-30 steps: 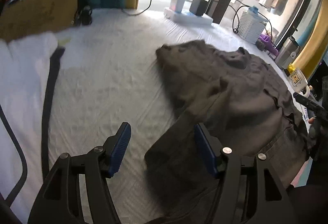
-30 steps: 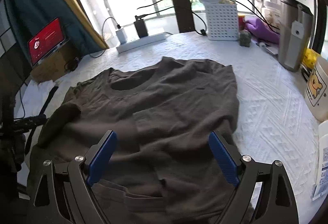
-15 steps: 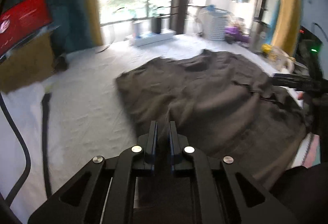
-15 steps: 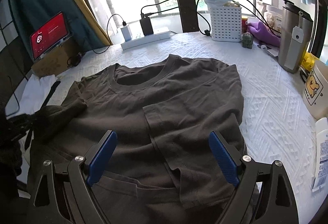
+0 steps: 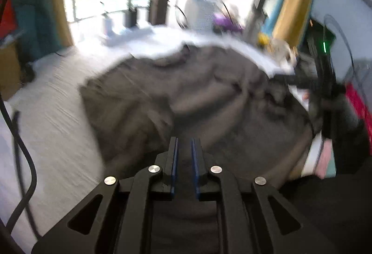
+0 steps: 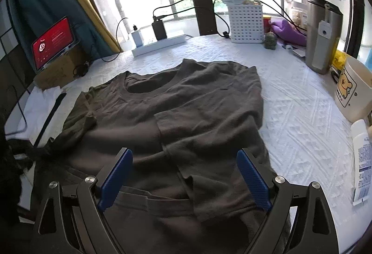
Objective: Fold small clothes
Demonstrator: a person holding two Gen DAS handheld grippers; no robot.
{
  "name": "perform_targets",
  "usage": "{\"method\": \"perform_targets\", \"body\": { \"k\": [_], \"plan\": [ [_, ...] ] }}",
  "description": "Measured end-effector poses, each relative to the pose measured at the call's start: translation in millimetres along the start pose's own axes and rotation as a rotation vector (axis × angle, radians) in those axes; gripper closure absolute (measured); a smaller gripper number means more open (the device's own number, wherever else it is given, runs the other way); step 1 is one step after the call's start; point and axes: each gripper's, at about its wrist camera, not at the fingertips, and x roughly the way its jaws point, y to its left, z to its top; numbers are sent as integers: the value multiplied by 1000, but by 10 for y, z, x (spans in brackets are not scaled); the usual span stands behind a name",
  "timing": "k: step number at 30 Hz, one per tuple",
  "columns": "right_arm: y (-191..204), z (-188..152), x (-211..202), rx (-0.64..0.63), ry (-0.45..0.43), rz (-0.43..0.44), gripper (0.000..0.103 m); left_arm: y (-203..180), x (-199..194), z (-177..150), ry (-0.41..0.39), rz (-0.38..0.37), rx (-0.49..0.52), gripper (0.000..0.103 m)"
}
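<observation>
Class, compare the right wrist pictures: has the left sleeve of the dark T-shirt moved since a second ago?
Yes. The left sleeve has been pulled outward and toward the camera, away from the T-shirt's neckline and toward the white cloth at the table's edge.

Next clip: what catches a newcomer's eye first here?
A dark T-shirt spread across the white tablecloth, one side already folded in. The right gripper hangs wide open over its hem. At the far edge stand a white basket and a steel flask.
</observation>
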Motion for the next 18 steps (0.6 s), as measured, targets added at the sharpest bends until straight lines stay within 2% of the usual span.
{"method": "perform_targets", "body": {
  "k": [2, 3, 6, 8, 11, 14, 18],
  "plan": [
    [-23, 4, -2, 5, -5, 0, 11, 166, -62, 106, -29, 70, -14, 84],
    [-31, 8, -1, 7, -7, 2, 11, 244, -35, 155, -27, 111, -12, 84],
    [-42, 21, 9, 8, -10, 8, 11, 501, 258, 253, 57, 228, -10, 83],
    [-53, 22, 20, 8, -9, 10, 11, 520, 433, 269, 101, 268, 19, 83],
    [-94, 15, 39, 17, -4, 7, 11, 398, 616, 303, 120, 245, 88, 83],
    [-159, 17, 61, 33, 0, -1, 11, 241, 849, 303, 171, 283, 175, 83],
    [-202, 24, 81, 43, 2, -3, 11, 27, 1053, 282, 242, 283, 261, 83]
  ]
}}
